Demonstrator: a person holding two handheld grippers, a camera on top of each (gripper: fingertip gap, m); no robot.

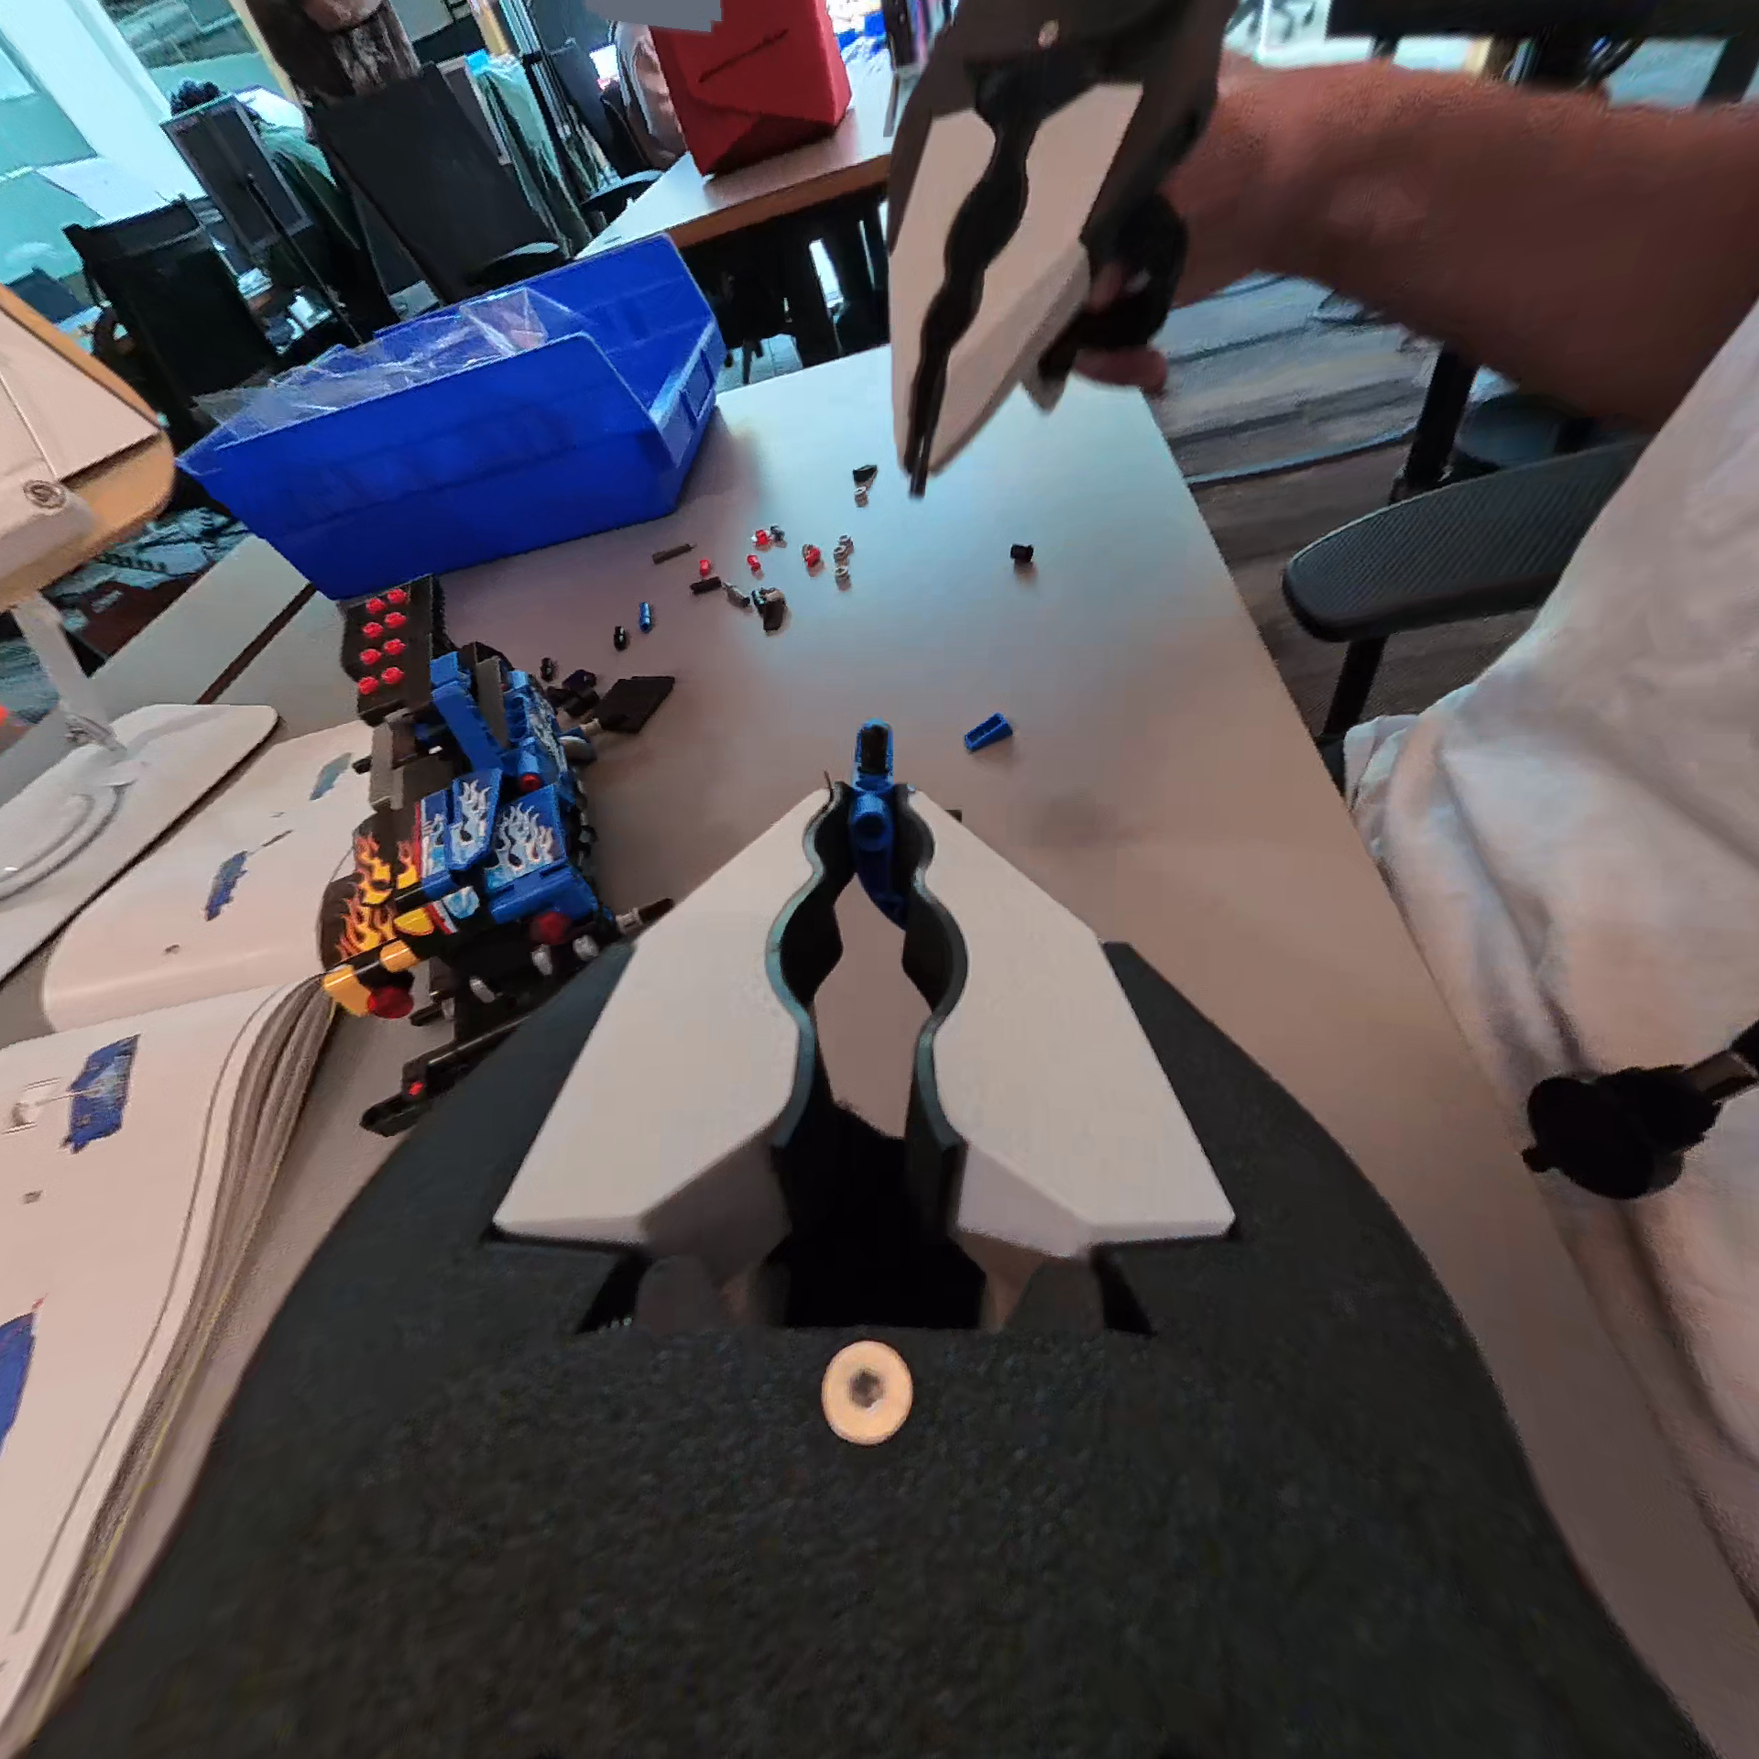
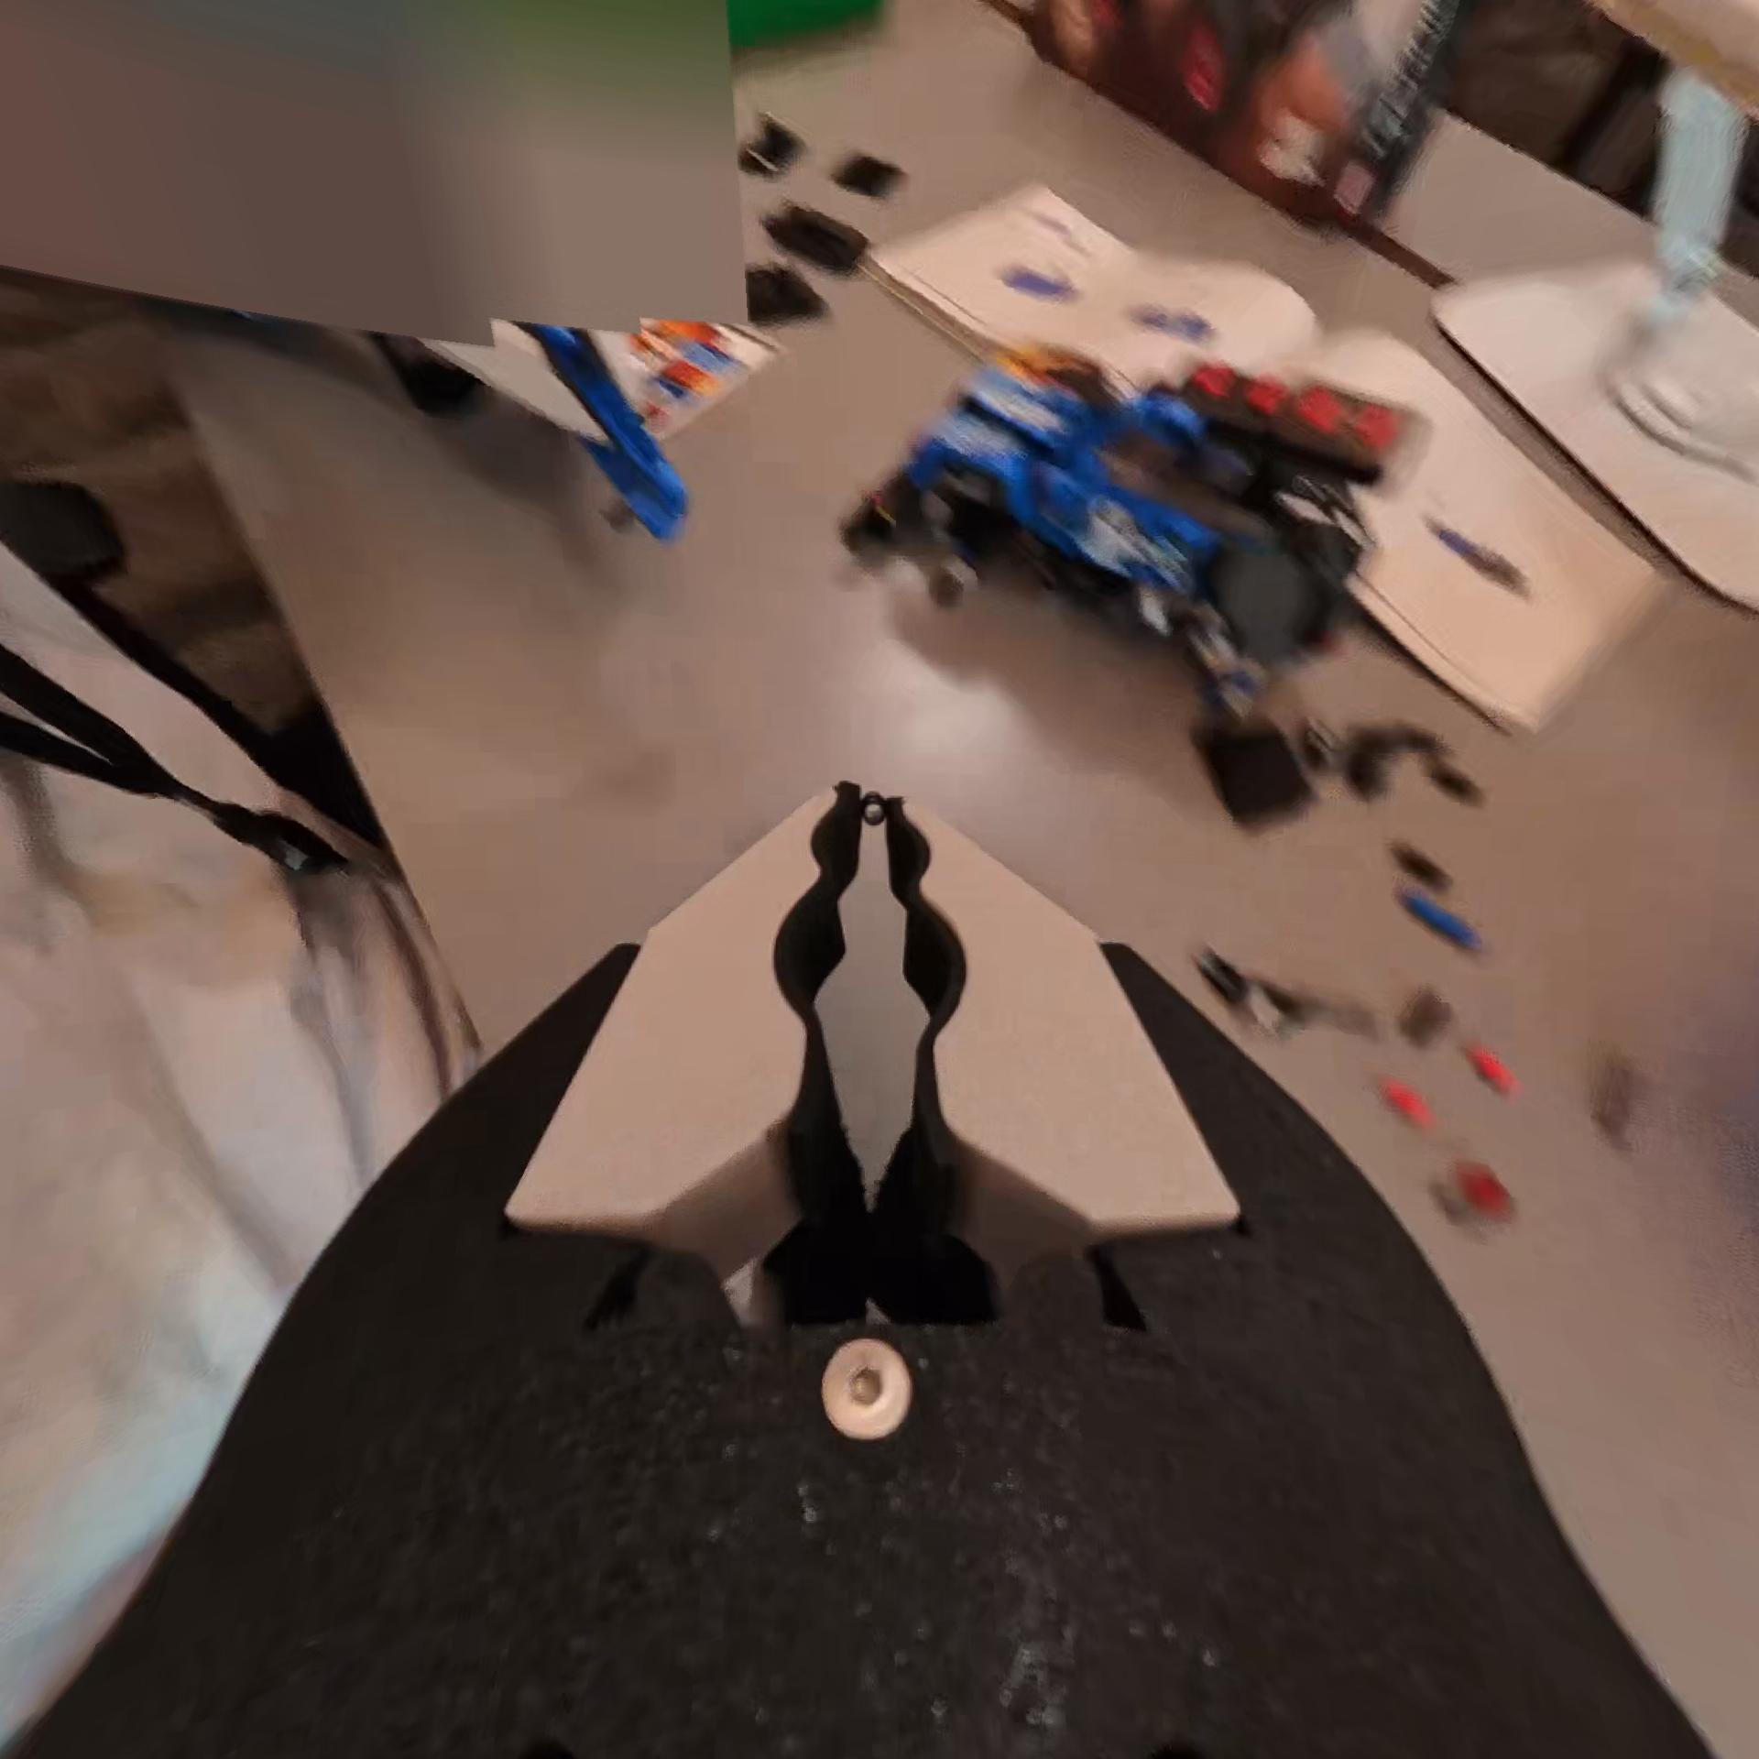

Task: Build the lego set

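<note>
Left wrist view shows the left gripper [image 1: 871, 795] clamped on a blue lego piece [image 1: 871, 819] above the worktop [image 1: 1095, 666], with the part-built blue lego truck [image 1: 476, 838] to its left beside loose pieces [image 1: 771, 571]. Right wrist view, blurred, shows the right gripper [image 2: 868, 809] pinching a tiny black ring [image 2: 872, 811].

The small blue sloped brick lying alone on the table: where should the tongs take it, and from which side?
Grip the small blue sloped brick across its two flat long sides, coming from above. It lies flat on the table with free space around it, and its sloped top would probably let the tips slip.
</note>
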